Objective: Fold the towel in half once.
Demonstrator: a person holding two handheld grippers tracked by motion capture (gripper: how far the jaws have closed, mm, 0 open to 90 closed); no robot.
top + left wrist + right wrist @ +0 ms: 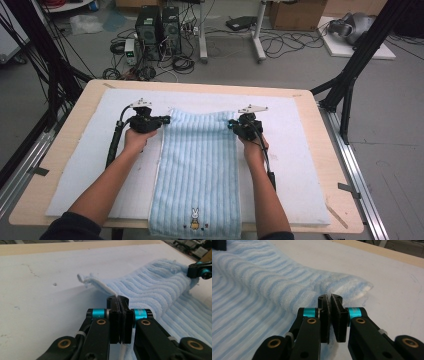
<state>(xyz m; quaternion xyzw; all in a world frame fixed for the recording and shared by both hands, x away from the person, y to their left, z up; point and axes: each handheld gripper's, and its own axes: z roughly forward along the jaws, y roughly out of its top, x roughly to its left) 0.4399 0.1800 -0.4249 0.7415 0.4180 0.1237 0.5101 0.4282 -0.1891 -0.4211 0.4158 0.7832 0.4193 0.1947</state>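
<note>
Middle of frame, on white padded mat (300, 165): long light-blue striped towel (197, 170) with small bunny picture near bottom. My left claw (161, 120) pinched on far left edge, my right claw (234, 125) pinched on far right edge. Both corners grabbed, a bit lifted. Guess: fold toward bottom not yet done.

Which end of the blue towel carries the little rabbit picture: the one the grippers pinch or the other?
The other end. The rabbit sits on the towel at the near table edge, hanging slightly over it, while both grippers pinch the far end's side edges.
</note>
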